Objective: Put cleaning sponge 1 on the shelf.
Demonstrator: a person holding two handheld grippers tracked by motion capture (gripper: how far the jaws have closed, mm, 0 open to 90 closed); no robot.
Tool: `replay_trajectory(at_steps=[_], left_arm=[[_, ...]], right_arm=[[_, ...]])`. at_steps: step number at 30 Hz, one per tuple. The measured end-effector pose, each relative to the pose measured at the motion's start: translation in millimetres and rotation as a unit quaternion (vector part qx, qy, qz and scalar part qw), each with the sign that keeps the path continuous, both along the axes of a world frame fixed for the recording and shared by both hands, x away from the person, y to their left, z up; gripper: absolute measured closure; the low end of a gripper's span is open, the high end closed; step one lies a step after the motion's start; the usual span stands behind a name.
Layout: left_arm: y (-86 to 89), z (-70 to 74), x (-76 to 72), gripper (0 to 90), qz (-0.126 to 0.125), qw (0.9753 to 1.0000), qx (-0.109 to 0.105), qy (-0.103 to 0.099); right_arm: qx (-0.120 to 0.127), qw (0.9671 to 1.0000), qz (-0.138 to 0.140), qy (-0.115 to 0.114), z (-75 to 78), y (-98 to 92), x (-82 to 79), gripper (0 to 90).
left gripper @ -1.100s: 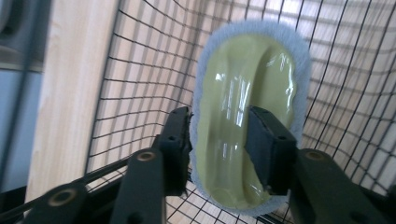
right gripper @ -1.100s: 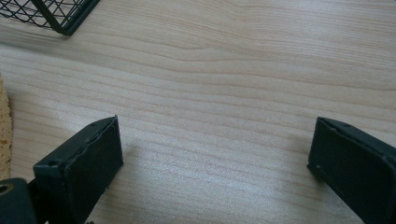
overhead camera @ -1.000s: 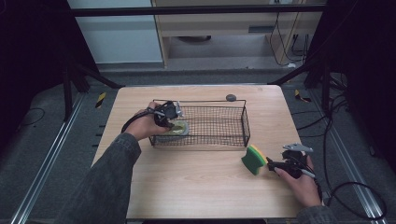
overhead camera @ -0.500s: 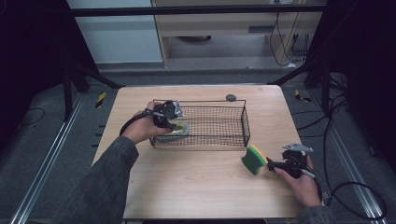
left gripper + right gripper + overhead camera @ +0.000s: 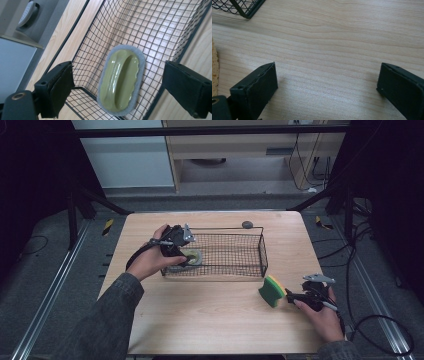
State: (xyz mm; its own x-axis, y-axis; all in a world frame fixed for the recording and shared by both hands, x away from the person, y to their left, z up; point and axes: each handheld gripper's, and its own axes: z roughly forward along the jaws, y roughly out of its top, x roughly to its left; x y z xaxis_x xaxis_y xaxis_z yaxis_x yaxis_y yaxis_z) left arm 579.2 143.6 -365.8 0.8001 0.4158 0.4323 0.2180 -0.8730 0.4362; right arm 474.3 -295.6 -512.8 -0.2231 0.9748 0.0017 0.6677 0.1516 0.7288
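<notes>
**Scrub pad lies in the basket, both grippers spread wide**

The left gripper [image 5: 117, 82] hangs over the left end of the wire basket [image 5: 262, 251], its 2 jaws wide apart with nothing between their pads. Below them, on the basket's mesh floor, lies the scrub pad [image 5: 121, 82] (an olive-green plastic grip on a grey oval base), free of both jaws. In the high view the left gripper [image 5: 184, 251] sits just above the pad [image 5: 191, 258], close to the basket's near-left corner.

The right gripper [image 5: 327, 87] is low over bare wooden table [image 5: 210, 320], jaws apart and holding nothing. A green and yellow sponge [image 5: 271, 290] rests just beside it on the table, outside the basket. A small dark round object [image 5: 247, 224] lies near the table's far edge, behind the basket.
</notes>
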Motion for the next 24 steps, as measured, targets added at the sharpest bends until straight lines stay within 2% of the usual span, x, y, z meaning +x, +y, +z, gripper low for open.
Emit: replay_trajectory(at_steps=[4,9,16,20,24], left_arm=[[3.7,1.4,-8.4,8.9,0.002,0.9998,-0.018,-0.004],[13.0,4.7,-23.1,8.0,0.01,0.9981,-0.059,-0.011],[27.5,1.3,-39.4,6.9,0.017,0.9968,-0.078,-0.013],[35.1,-4.5,-50.4,6.8,0.016,0.9968,-0.076,-0.018],[44.0,-12.0,-60.4,6.1,0.027,0.9955,-0.088,-0.02]], right_arm=[[0.0,1.0,0.0,0.0,0.0,0.0,0.0,3.1],[0.0,1.0,0.0,0.0,0.0,0.0,0.0,3.1],[-0.001,1.0,0.0,0.0,0.0,-0.1,0.0,3.1],[-0.001,1.0,0.0,0.0,0.0,-0.1,0.0,3.1],[0.0,1.0,0.0,0.0,0.0,0.0,0.0,3.0]])
